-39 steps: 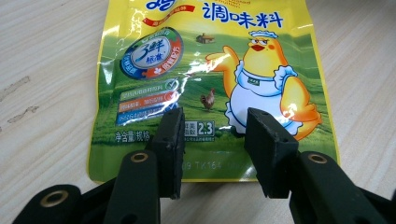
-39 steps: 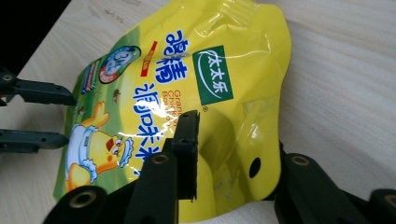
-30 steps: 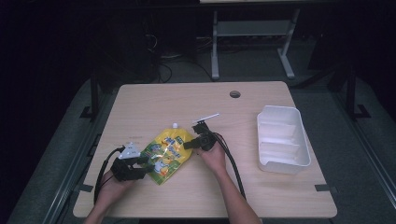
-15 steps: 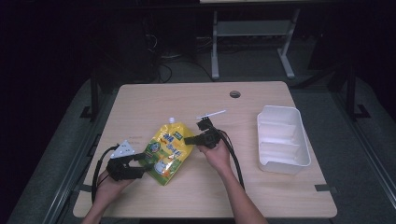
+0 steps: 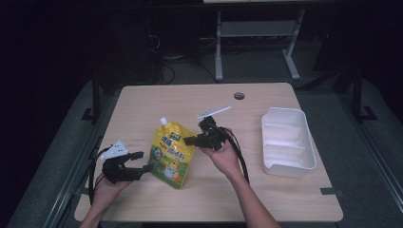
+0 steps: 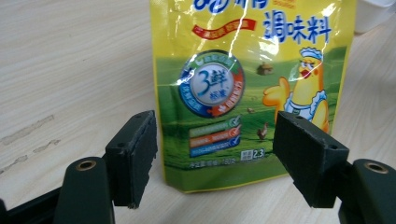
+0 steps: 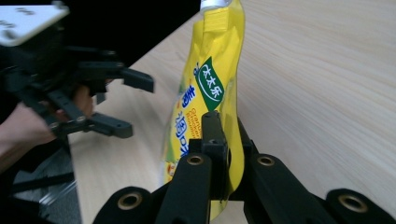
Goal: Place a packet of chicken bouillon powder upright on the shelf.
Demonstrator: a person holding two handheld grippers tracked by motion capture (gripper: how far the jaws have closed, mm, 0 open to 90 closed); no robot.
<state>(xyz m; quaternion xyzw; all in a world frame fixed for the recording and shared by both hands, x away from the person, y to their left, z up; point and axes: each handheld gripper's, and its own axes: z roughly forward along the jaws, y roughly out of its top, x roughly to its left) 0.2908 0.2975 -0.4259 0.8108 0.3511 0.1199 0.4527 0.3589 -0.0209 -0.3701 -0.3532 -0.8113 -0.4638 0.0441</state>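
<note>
A yellow spouted pouch (image 5: 172, 154) with a white cap and a cartoon chicken stands on its bottom edge on the wooden table (image 5: 266, 190), left of centre. My right gripper (image 5: 191, 141) is shut on the pouch's right side edge; in the right gripper view its jaws pinch the pouch (image 7: 210, 88) from both sides. My left gripper (image 5: 145, 161) is open at the pouch's lower left corner. In the left gripper view the pouch (image 6: 243, 84) faces me just beyond the spread fingers (image 6: 133, 156), which do not touch it. The left gripper (image 7: 126, 105) also appears open in the right gripper view.
A white divided tray (image 5: 287, 142) sits at the table's right side. A round cable hole (image 5: 239, 96) lies near the far edge. Bare tabletop stretches behind the pouch and along the front edge. Dark floor and a metal stand lie beyond the table.
The right gripper has drawn the pouch a little right and stood it more upright. The left gripper has backed slightly left, away from the pouch, and stays open.
</note>
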